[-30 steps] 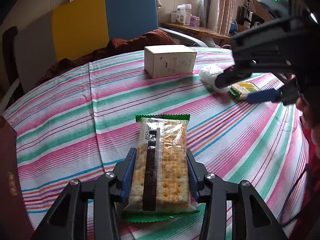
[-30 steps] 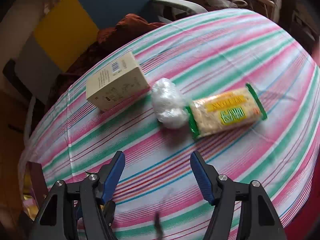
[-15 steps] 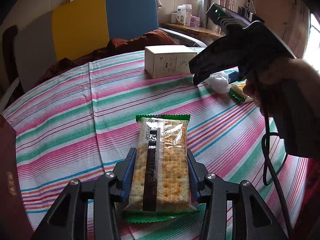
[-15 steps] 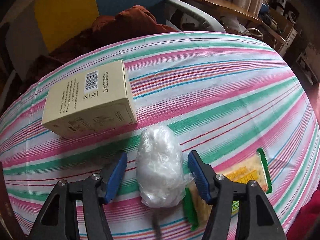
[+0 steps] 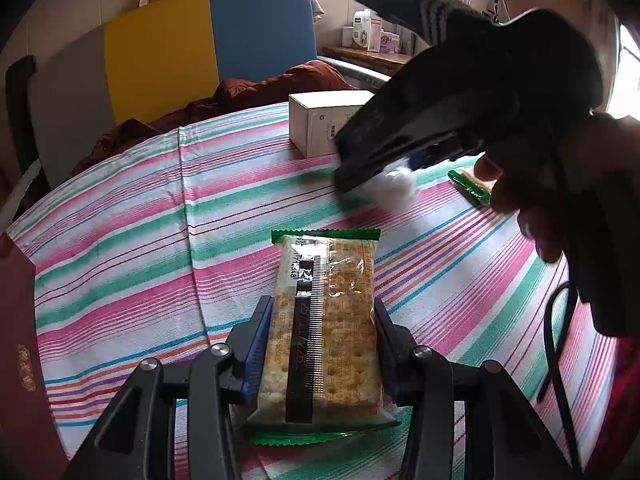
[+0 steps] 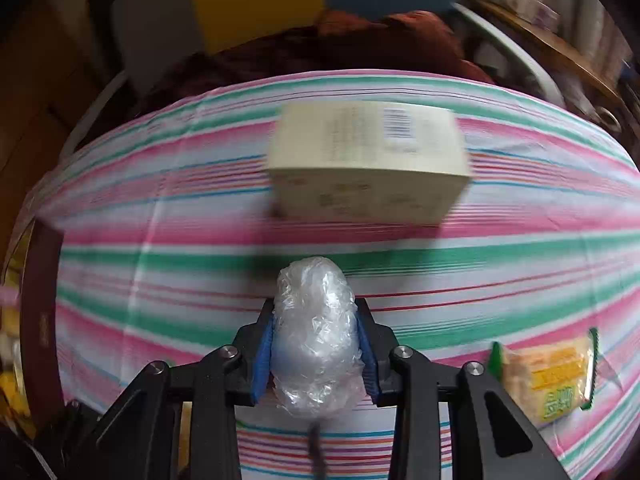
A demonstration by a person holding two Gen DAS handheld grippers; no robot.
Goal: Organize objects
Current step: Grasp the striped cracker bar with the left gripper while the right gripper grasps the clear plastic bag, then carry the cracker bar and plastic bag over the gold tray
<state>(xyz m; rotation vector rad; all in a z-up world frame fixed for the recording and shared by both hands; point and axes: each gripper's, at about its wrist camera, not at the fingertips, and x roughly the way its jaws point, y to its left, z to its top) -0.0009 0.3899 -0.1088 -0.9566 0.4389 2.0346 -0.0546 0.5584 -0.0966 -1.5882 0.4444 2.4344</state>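
Cracker pack [image 5: 326, 320] is clamped lengthwise between the blue pads of the left gripper [image 5: 320, 344], seam side up, its green crimped end toward the table centre, over the striped tablecloth [image 5: 120, 240]

Right gripper [image 6: 316, 348] is pointed steeply down and its jaws are closing; the clear plastic wad [image 6: 314, 336] is seen pinched between both blue pads, bulging out ahead of them. From the left wrist view only part of the wad [image 5: 394, 192] is visible under the black gripper body, which is held by a hand [image 5: 560, 184]

Cream carton [image 6: 368, 164] is lying on the cloth just beyond the wad, barcode face up, blurred in the right view. Second cracker pack [image 6: 548, 376] is lying flat near the wad, label up, clear of the right gripper

A dark red box edge [image 5: 16, 360] is seen at the table's left side
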